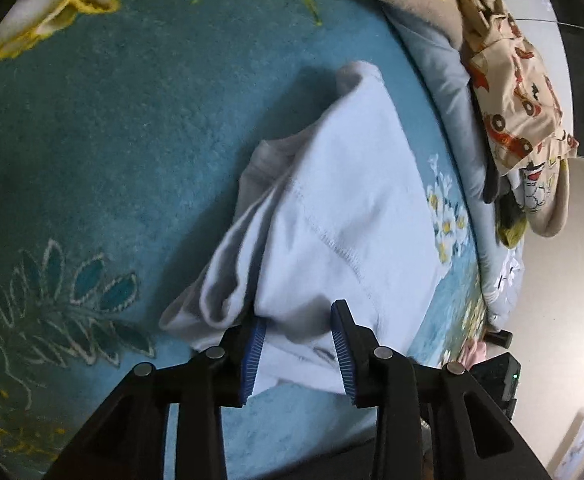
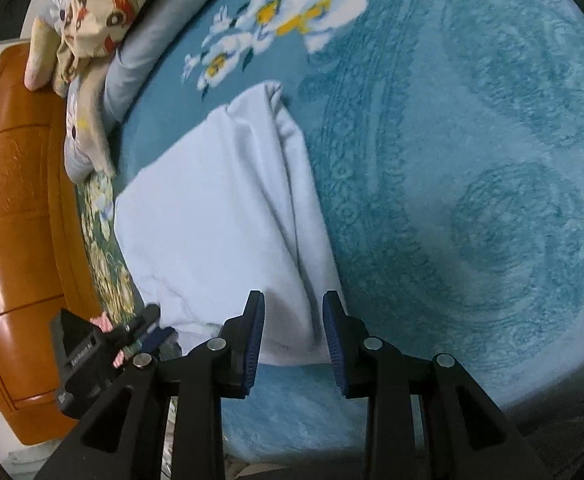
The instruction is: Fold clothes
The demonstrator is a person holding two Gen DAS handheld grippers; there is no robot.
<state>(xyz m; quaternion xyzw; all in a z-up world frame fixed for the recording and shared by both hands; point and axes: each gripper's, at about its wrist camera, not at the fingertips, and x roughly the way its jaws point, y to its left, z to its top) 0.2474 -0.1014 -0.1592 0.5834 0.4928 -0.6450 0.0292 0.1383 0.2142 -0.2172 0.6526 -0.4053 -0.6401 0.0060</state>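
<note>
A pale blue-white garment (image 1: 332, 216) lies folded lengthwise on a teal floral blanket (image 1: 111, 140). My left gripper (image 1: 298, 320) is open, its blue pads either side of the garment's near edge, just above the cloth. In the right wrist view the same garment (image 2: 219, 208) stretches away from my right gripper (image 2: 294, 308), which is open and straddles its near right corner. The left gripper (image 2: 147, 324) shows there at the garment's left corner.
A heap of clothes, a beige printed one (image 1: 508, 92) on top and a grey one (image 1: 452, 92) under it, lies along the blanket's far side. An orange wooden bed frame (image 2: 19, 220) borders the blanket (image 2: 472, 160).
</note>
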